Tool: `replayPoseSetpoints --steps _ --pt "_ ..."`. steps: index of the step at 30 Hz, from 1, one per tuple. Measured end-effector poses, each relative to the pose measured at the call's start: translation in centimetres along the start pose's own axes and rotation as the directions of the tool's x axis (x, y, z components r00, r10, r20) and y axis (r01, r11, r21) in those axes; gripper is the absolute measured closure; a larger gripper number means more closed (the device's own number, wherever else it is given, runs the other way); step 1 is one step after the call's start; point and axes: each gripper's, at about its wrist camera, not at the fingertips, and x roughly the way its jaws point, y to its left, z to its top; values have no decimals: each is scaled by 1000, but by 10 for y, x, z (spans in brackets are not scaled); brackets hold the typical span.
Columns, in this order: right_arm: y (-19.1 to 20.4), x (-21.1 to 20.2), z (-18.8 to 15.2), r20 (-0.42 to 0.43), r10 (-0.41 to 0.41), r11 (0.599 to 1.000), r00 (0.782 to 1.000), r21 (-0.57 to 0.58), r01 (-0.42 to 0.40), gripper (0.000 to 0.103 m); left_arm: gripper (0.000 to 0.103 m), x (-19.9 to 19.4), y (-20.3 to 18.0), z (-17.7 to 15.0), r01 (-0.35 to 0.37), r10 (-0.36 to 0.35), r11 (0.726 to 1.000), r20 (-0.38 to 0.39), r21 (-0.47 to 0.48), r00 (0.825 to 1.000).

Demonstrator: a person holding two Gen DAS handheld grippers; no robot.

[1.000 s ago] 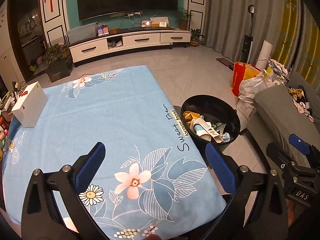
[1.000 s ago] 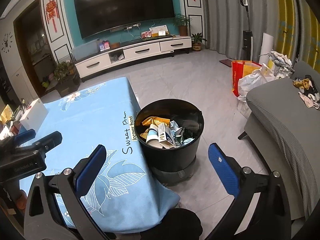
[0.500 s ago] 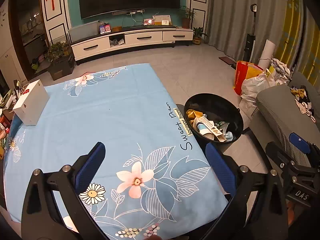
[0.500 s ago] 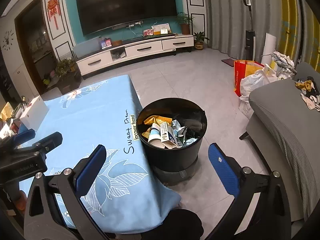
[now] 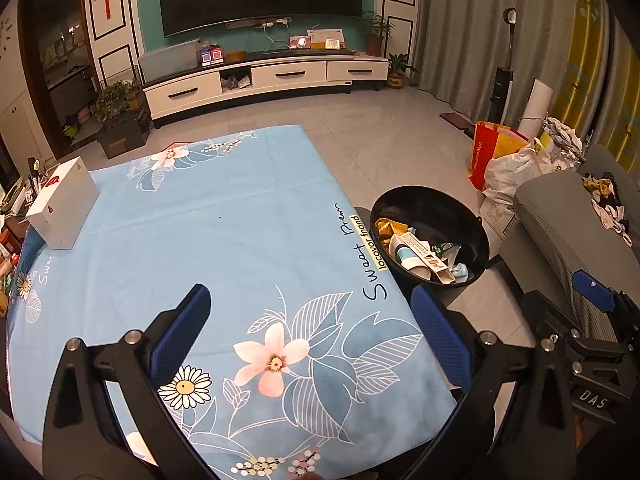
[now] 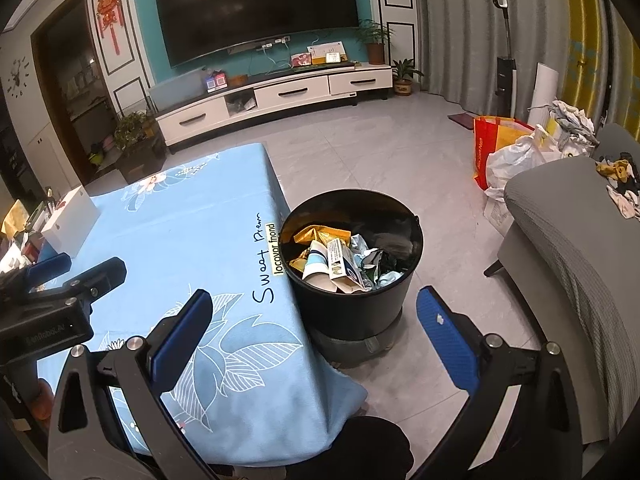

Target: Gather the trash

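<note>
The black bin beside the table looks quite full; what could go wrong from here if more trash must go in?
1. The black bin is heaped with wrappers and paper, so another piece may slide off onto the floor.
2. The bin stands right against the hanging blue tablecloth; a gripper reaching in could catch the cloth and drag the white box.
3. Both grippers, left and right, are open and empty.

Home living rm: big wall TV (image 6: 256, 8) over low white media cabinet (image 6: 276, 96), grey sofa (image 6: 568, 232), curtains (image 6: 460, 24), potted plants (image 6: 374, 38), tiled floor (image 6: 380, 152).
</note>
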Motion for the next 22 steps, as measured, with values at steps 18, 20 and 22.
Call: replayPoseSetpoints --steps 18,20,22 --pt "-1 -3 -1 15 1 1000 1000 -2 -1 3 3 -2 -2 0 -11 11 1000 9 -3 1000" --pt "0 -3 -1 17 0 1000 1000 -2 0 3 3 -2 -1 0 -12 12 1000 10 -3 1000" --pt "-1 -4 -1 16 1 1000 1000 -2 -1 3 3 -2 -1 1 -11 11 1000 10 -4 1000"
